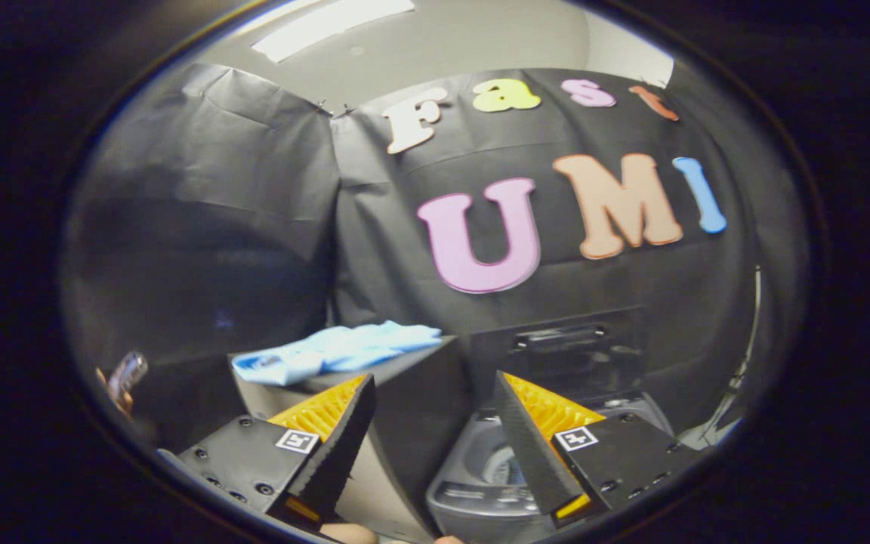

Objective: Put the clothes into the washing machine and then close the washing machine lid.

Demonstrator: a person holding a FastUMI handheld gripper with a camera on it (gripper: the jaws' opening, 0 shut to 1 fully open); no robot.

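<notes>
The washing machine [480, 476] stood with its lid [556, 355] raised and its drum holding no visible clothes, the light-blue garment [329, 351] lay on a raised surface up and to the machine's left, and the gripper [431, 412], jaws spread and empty, hovered above the machine, so loading and closing both remained undone.

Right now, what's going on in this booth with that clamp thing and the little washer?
A person is holding a two-finger gripper, its fingers open and gripping nothing. Beyond the fingers, a light blue garment lies on a raised grey surface. Next to it is a small top-loading washing machine, lid up. The garment hasn't gone in yet.
</notes>
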